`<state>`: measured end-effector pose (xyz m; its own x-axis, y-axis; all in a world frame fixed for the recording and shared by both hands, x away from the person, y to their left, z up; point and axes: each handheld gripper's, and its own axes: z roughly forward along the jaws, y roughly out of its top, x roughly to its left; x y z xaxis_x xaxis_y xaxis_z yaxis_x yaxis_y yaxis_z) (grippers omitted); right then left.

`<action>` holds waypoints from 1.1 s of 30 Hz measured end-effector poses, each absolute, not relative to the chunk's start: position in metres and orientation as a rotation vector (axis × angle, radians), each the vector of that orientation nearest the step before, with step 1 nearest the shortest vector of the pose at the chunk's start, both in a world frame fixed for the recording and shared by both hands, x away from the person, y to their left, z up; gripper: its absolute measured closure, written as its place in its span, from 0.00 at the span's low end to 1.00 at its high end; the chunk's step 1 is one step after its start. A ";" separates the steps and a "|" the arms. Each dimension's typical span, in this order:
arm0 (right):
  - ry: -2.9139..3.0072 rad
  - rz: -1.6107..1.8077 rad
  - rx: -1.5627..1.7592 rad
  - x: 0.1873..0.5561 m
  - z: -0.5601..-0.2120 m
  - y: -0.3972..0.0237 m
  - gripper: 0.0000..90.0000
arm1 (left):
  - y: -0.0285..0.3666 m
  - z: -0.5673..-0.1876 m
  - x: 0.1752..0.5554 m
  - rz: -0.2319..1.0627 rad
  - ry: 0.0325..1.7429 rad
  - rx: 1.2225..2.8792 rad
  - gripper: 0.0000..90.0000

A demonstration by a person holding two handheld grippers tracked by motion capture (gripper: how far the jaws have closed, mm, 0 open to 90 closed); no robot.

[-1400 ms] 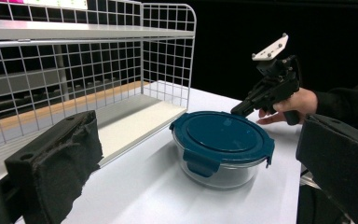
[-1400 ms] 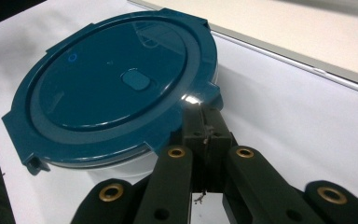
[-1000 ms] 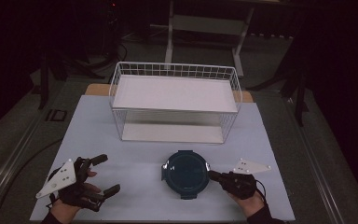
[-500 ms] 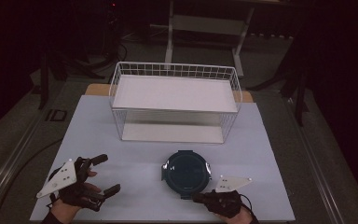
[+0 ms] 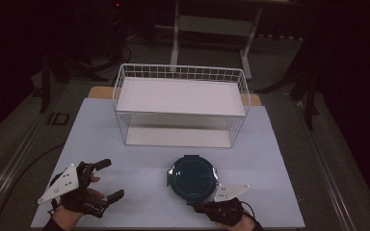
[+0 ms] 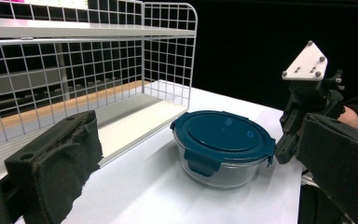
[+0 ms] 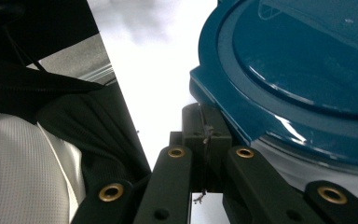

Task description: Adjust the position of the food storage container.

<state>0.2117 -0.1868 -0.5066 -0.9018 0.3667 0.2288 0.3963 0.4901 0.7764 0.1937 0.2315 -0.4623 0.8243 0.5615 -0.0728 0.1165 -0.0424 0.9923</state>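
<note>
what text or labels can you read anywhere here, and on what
None can be read.
Container lid: a small embossed mark and a small ring symbol, too small and blurred to read.
Floor marking left of the table: a boxed sign, unreadable.

Table (image 5: 139, 168) and surroundings
White wire rack (image 5: 180, 103) at the table's far side; stand legs (image 5: 212, 33) behind.
</note>
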 end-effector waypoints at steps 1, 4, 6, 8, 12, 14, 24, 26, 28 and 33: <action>-2.687 -1.413 -0.681 0.212 -0.507 -0.186 1.00 | 0.231 -0.462 0.194 0.392 0.547 1.595 0.00; -2.694 -1.415 -0.677 0.213 -0.507 -0.185 1.00 | 0.231 -0.462 0.193 0.391 0.547 1.595 0.00; -2.703 -1.413 -0.672 0.214 -0.506 -0.184 1.00 | 0.231 -0.462 0.193 0.393 0.547 1.596 0.00; -2.710 -1.413 -0.668 0.217 -0.506 -0.183 1.00 | 0.231 -0.462 0.193 0.393 0.547 1.596 0.00; -2.706 -1.420 -0.679 0.222 -0.506 -0.182 1.00 | 0.232 -0.462 0.193 0.393 0.547 1.596 0.00; -2.709 -1.415 -0.680 0.224 -0.506 -0.182 1.00 | 0.232 -0.463 0.194 0.391 0.548 1.595 0.00; -2.720 -1.430 -0.710 0.236 -0.506 -0.179 1.00 | 0.232 -0.463 0.194 0.390 0.549 1.596 0.00; -2.717 -1.430 -0.704 0.237 -0.507 -0.178 1.00 | 0.231 -0.463 0.194 0.392 0.549 1.597 0.00; -2.691 -1.430 -0.698 0.238 -0.506 -0.178 1.00 | 0.231 -0.463 0.193 0.390 0.549 1.597 0.00; -2.655 -1.526 -0.661 0.236 -0.493 -0.187 1.00 | 0.232 -0.463 0.194 0.390 0.550 1.600 0.00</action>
<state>0.2362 -0.1871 -0.4932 -0.9108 0.3538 0.2127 0.3619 0.4365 0.8237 0.1936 0.2317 -0.4633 0.8242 0.5618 -0.0717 0.1186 -0.0475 0.9918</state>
